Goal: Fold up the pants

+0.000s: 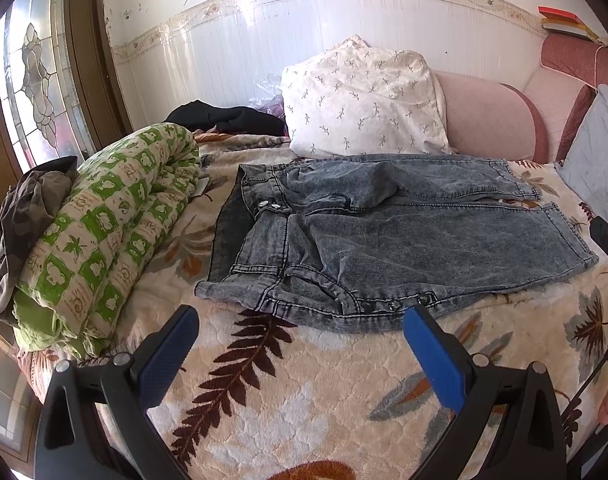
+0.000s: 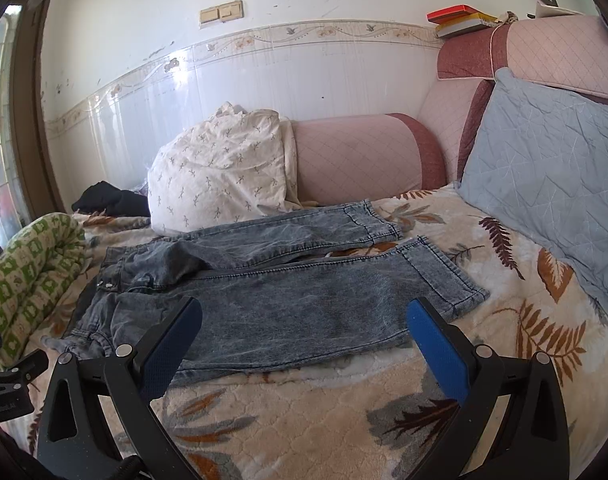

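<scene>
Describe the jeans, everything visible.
The jeans are grey-blue acid-washed denim, spread flat on the leaf-print blanket, unfolded. The waistband lies toward the green checked rolled quilt, its fly open with metal buttons showing; the legs run side by side, slightly apart at the hems, toward the blue pillow. The far leg lies next to the white sprig-print pillow. The fabric is rumpled at the hips. Neither gripper touches them.

Bright daylight comes from the window (image 1: 28,80) at the left, makes white glare on the tiled wall (image 1: 240,40) beside it, and fisheye bending darkens every corner.
</scene>
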A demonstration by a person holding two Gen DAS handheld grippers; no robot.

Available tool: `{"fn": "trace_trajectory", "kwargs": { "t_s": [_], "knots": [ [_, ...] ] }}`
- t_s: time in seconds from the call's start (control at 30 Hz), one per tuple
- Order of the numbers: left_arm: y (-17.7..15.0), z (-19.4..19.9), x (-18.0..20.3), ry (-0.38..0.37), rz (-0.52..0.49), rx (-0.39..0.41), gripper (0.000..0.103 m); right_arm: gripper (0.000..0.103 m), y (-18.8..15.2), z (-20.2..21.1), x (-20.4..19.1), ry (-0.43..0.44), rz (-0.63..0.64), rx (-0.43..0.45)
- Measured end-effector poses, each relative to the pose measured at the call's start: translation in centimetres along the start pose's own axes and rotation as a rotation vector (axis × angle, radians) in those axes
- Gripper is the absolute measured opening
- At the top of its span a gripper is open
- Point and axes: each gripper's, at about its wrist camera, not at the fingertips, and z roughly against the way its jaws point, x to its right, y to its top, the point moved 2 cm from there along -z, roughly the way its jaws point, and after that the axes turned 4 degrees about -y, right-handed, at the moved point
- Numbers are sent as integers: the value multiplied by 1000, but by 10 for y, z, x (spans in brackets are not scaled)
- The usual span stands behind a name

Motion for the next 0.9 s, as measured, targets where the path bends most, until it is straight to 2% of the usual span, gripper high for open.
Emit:
{"fn": "trace_trajectory", "kwargs": {
  "t_s": [0.9],
  "knots": [
    [4,-4,-3,8,-11,2,103,103,-3,-3,0,-11,10,-16]
  ]
}}
